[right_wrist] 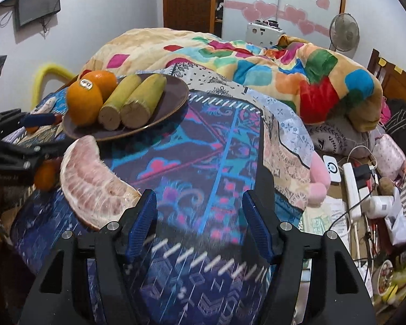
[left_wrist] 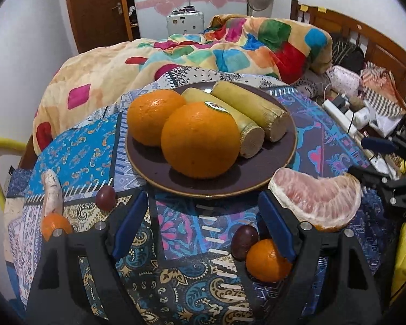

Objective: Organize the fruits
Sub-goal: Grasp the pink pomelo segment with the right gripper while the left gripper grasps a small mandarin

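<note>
The brown plate (left_wrist: 159, 168) on the patterned cloth (left_wrist: 176, 233) carries two oranges (left_wrist: 200, 139) and two cut cane pieces (left_wrist: 250, 108) lying side by side, cut ends toward the left claw (left_wrist: 203, 224); the pomelo wedge (left_wrist: 318, 195) lies beside the plate, long axis crosswise; both the left claw and right claw (right_wrist: 200, 224) gape, released, grasping nothing.

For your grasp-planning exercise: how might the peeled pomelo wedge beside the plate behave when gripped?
The pomelo wedge shows exposed pulp, so it probably squashes or tears under firm pinching. Its curved crescent shape may rock. It likely feels hefty.
</note>
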{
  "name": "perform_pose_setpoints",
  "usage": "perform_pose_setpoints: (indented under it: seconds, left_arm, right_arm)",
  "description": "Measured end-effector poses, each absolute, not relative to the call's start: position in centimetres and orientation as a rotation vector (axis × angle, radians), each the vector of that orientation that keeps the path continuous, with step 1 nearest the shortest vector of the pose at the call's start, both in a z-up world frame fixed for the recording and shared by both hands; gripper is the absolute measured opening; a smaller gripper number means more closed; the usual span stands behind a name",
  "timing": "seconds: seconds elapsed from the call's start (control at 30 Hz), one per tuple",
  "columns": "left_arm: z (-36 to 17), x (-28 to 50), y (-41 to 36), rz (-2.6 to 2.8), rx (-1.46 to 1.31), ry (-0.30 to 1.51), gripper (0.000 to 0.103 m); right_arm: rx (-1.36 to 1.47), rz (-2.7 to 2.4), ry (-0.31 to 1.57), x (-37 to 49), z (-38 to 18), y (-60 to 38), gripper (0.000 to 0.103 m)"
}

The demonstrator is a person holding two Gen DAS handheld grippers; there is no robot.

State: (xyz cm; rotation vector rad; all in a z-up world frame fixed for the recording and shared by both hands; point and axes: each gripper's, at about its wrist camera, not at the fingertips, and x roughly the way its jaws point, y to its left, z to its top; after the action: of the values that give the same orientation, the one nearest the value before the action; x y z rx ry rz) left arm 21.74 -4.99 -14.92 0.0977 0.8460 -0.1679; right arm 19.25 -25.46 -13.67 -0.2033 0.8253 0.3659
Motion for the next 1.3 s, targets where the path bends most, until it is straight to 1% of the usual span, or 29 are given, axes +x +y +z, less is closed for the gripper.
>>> perform_pose_setpoints:
  seconds: [0.1,0.27,0.37,0.6,0.67,0.73,1.0,1.03,1.07,1.1,1.13,1.17,1.3]
  left_arm:
    - [-14.2,20.9,-4.2,-0.17,0.046,0.84,0.084]
    - [-12.6,19.0,-3.3,-0.143,0.055,0.795,0.085]
    - [-11.9,18.0,-2.7,-0.143,0.044,0.781,0.089]
    - [-12.3,15.9,-1.8,-0.133,0.05,0.782,0.089]
    - [-12.7,15.4,-1.6,-0.134,0.056,0.784,0.09]
    - [-13.1,15.0,-1.7,-0.138,0.059,0.787,0.09]
    - [-14.1,14.9,-2.3,-0.155,0.056,0.797,0.09]
    - [-14.1,14.9,-2.5,-0.161,0.056,0.799,0.09]
    - [-14.1,14.9,-2.7,-0.165,0.058,0.799,0.09]
    - [-14.2,14.9,-3.0,-0.173,0.059,0.8,0.09]
    - [-14.2,15.0,-3.2,-0.179,0.058,0.803,0.09]
    - [-14.3,15.1,-3.5,-0.189,0.055,0.807,0.09]
    - [-14.6,15.1,-4.9,-0.22,0.059,0.808,0.09]
  right_arm:
    - [-0.181,0.371,0.814,18.9,-12.8,-25.5,0.063]
    - [-0.154,0.447,0.774,18.0,-11.1,-24.3,0.063]
    - [-0.162,0.518,0.764,17.4,-10.9,-22.8,0.064]
    - [-0.185,0.596,0.837,17.7,-13.2,-19.4,0.065]
    - [-0.21,0.587,0.828,17.6,-13.5,-18.8,0.071]
    - [-0.228,0.585,0.818,17.5,-13.6,-18.5,0.074]
    - [-0.308,0.587,0.845,18.9,-14.6,-16.9,0.074]
    - [-0.303,0.588,0.844,18.9,-14.6,-17.0,0.073]
    - [-0.301,0.588,0.841,18.8,-14.6,-17.2,0.067]
    - [-0.3,0.585,0.838,18.6,-14.5,-17.3,0.064]
    - [-0.298,0.578,0.839,18.4,-14.5,-17.5,0.051]
    - [-0.293,0.57,0.851,18.3,-14.5,-17.7,0.046]
    - [-0.246,0.538,0.854,17.8,-14.2,-19.2,0.045]
